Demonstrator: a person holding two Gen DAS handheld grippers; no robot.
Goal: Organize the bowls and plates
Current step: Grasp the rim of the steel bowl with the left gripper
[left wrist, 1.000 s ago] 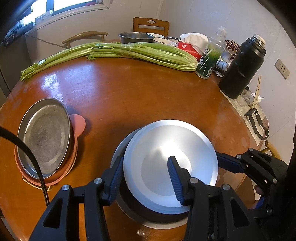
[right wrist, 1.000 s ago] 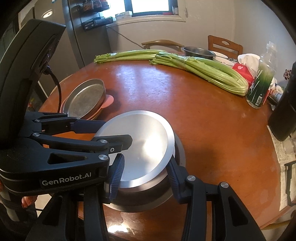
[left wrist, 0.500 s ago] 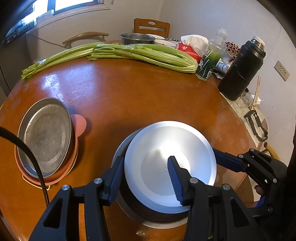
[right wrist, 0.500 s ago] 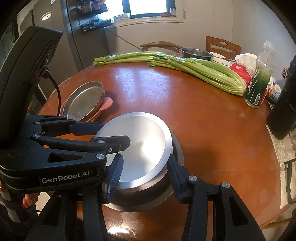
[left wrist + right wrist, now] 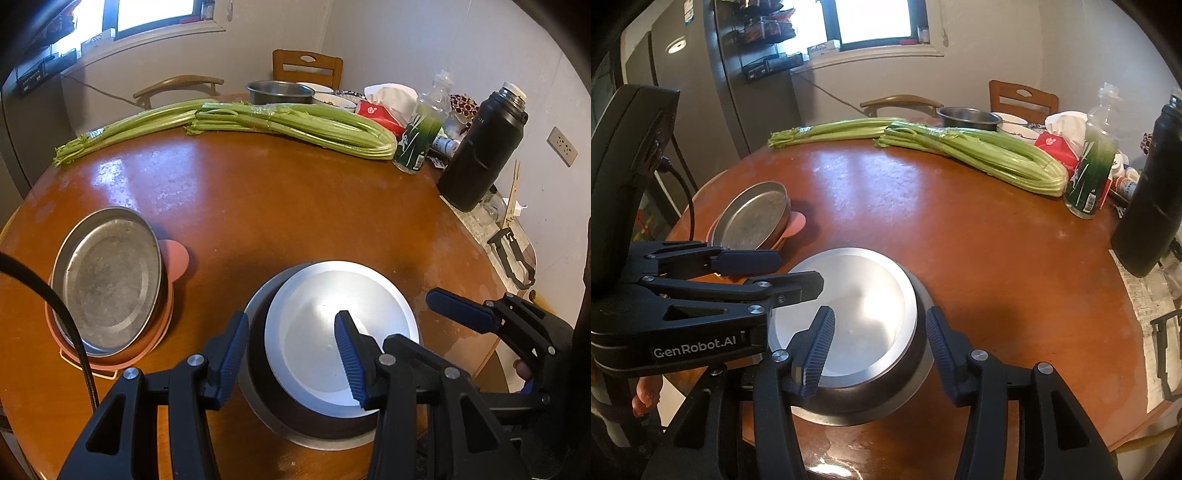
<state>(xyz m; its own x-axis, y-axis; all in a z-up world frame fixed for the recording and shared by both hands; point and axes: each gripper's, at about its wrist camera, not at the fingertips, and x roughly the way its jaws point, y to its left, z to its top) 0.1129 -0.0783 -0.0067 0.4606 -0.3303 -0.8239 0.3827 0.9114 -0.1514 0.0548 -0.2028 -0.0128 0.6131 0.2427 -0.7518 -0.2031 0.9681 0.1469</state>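
Bright steel plate [image 5: 325, 343] sat tilted inside the bigger steel bowl [image 5: 908, 373], bottom center of both views on the tabletop [image 5: 280, 206]. Left tongs [image 5: 291, 354] straddled both near rims, pads apart; can't tell if they gripped. Right tongs [image 5: 877, 350] were opening around the bowl's edge, not pressing. Second metal plate [image 5: 107, 280] sat on a pink one at left.

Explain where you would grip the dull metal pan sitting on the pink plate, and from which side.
Grip the metal pan by its raised rim on the near edge, one finger inside, one outside. It sits shallow on the pink plate, its wall standing above the plate.
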